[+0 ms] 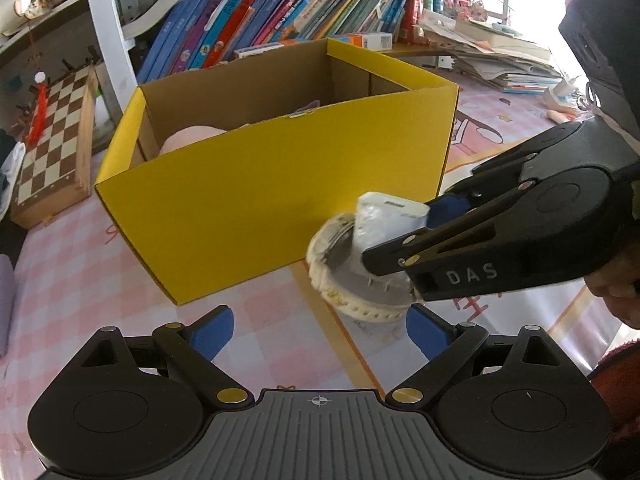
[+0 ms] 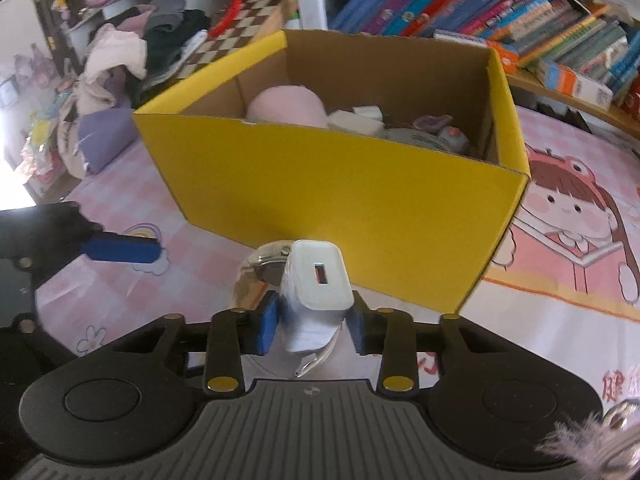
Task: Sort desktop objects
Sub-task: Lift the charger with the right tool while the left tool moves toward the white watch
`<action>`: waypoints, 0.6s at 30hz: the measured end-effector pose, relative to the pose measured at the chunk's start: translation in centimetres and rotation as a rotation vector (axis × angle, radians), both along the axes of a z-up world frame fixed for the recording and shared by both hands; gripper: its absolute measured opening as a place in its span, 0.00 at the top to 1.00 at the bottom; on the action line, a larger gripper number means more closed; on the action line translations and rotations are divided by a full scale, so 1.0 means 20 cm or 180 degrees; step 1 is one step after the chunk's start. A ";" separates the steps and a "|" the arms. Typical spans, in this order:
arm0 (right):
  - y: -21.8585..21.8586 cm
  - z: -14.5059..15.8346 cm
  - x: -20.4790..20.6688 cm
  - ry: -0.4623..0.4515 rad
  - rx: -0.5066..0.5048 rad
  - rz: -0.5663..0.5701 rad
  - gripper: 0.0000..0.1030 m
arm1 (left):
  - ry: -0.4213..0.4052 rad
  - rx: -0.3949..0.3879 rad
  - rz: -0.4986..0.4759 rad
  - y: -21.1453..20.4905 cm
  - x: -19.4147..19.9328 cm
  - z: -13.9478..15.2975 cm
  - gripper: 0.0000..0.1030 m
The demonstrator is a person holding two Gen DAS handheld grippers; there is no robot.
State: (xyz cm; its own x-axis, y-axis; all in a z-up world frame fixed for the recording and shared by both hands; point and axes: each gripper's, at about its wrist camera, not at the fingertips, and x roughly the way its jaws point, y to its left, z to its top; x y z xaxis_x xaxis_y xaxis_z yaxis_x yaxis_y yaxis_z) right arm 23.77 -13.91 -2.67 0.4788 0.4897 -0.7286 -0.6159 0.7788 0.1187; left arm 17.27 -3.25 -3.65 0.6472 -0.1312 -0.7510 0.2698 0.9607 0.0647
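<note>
A white USB charger [image 2: 316, 276] sits between the blue pads of my right gripper [image 2: 314, 316], which is shut on it. In the left wrist view the right gripper [image 1: 404, 232] comes in from the right and holds the charger [image 1: 392, 216] over a round white-rimmed object [image 1: 352, 280] with a grey inside. Whether the two touch I cannot tell. Just behind stands the yellow cardboard box [image 1: 280, 196], holding a pink round thing [image 2: 288, 106] and small white items. My left gripper [image 1: 319, 332] is open and holds nothing, in front of the round object.
A pink cartoon cover [image 2: 560, 216] lies over the table. A chessboard [image 1: 52, 140] leans at the left of the box. Books [image 1: 280, 12] fill the shelf behind it, loose papers [image 1: 500, 60] pile at the back right, and clothes [image 2: 132, 52] heap beyond the box.
</note>
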 end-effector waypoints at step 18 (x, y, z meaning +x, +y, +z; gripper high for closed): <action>-0.23 0.06 0.00 -0.0201 -0.0101 -0.0541 0.76 | -0.0045 -0.0108 -0.0263 -0.17 0.13 -0.03 0.08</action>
State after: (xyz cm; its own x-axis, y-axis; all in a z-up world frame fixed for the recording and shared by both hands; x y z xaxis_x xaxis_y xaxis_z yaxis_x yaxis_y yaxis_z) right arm 23.78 -18.55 -1.41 0.5980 0.3751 -0.7083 -0.4807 0.8750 0.0576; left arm 19.79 -6.71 -4.28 0.6437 -0.2098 -0.7360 0.3475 0.9369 0.0368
